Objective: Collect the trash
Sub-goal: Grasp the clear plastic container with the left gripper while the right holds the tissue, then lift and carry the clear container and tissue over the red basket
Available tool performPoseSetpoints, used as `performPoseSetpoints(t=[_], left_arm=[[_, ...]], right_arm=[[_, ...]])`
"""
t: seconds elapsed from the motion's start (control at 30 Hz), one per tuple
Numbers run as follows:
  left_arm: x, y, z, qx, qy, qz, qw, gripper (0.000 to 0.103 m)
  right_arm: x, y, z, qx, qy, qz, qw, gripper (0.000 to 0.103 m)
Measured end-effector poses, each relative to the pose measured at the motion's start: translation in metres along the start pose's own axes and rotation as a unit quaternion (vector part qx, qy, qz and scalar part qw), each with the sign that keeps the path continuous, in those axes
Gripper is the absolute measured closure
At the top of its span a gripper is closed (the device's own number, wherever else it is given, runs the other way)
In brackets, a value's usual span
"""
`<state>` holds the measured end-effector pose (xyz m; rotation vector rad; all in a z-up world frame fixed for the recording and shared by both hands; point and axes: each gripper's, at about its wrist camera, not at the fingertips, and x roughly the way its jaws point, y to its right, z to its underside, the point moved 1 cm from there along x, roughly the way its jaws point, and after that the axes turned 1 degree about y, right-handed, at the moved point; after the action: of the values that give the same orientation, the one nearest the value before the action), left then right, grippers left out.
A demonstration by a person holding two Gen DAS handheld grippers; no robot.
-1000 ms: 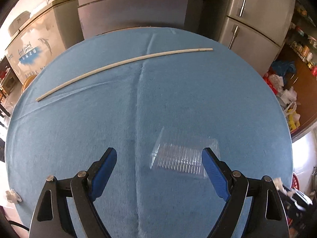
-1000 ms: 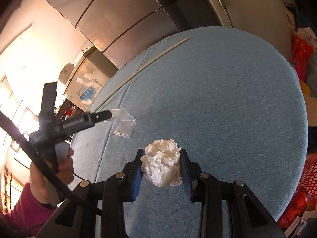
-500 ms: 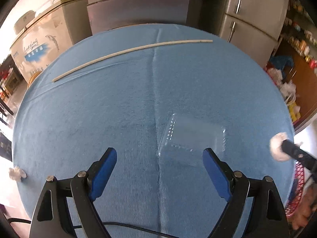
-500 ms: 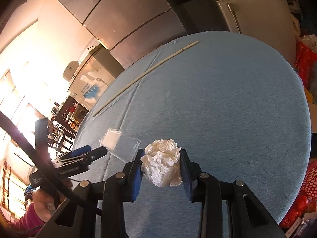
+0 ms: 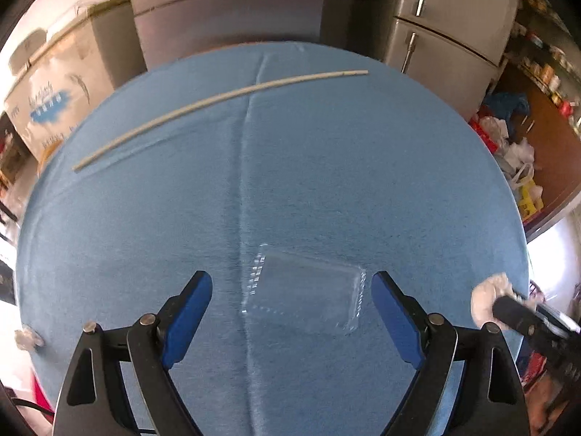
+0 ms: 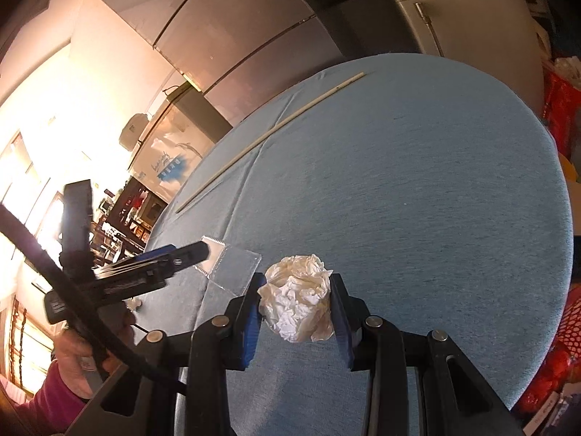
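A clear plastic container point(image 5: 305, 292) lies flat on the round blue table point(image 5: 326, 167). My left gripper point(image 5: 292, 303) is open, its blue fingers on either side of the container, just above it. My right gripper point(image 6: 296, 303) is shut on a crumpled white paper ball point(image 6: 297, 301) and holds it over the table's near edge. The ball also shows at the right edge of the left wrist view point(image 5: 488, 299). The container shows in the right wrist view point(image 6: 232, 267), partly behind the left gripper point(image 6: 189, 252).
A long thin white stick point(image 5: 218, 100) lies across the far side of the table. A small white scrap point(image 5: 27, 338) sits at the table's left edge. Fridges point(image 5: 446, 18) and a chest freezer point(image 5: 54, 87) stand behind. Bags point(image 5: 515, 160) pile at the right.
My left gripper has pulled back and come down over the container, which now lies flat between the fingers. My right gripper, still holding the ball, has come closer to the left one.
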<state>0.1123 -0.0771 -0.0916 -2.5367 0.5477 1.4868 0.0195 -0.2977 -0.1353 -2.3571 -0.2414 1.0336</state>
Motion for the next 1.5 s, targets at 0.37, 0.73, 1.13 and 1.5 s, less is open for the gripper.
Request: performPoseSetpoints(t=[0.37, 0.73, 1.13, 1.5], left_arm=[[0.022, 0.016, 0.001, 0.077, -0.003, -0.001, 0.9971, 0.014], [0.022, -0.02, 0.019, 0.141, -0.014, 0.039, 0.9892, 0.029], [-0.027, -0.062, 0.035, 0.063, 0.038, 0.005, 0.9973, 0.029], [-0.093, -0.062, 0.052, -0.003, 0.119, -0.052, 0.9915, 0.029]], right_arm=[[0.002, 0.001, 0.004, 0.004, -0.007, -0.009, 1.0, 0.066], [0.006, -0.003, 0.004, 0.0, -0.013, -0.007, 1.0, 0.066], [0.02, -0.017, 0.007, -0.016, -0.031, -0.017, 0.999, 0.066], [0.03, -0.04, 0.016, -0.043, -0.05, -0.02, 0.998, 0.066]])
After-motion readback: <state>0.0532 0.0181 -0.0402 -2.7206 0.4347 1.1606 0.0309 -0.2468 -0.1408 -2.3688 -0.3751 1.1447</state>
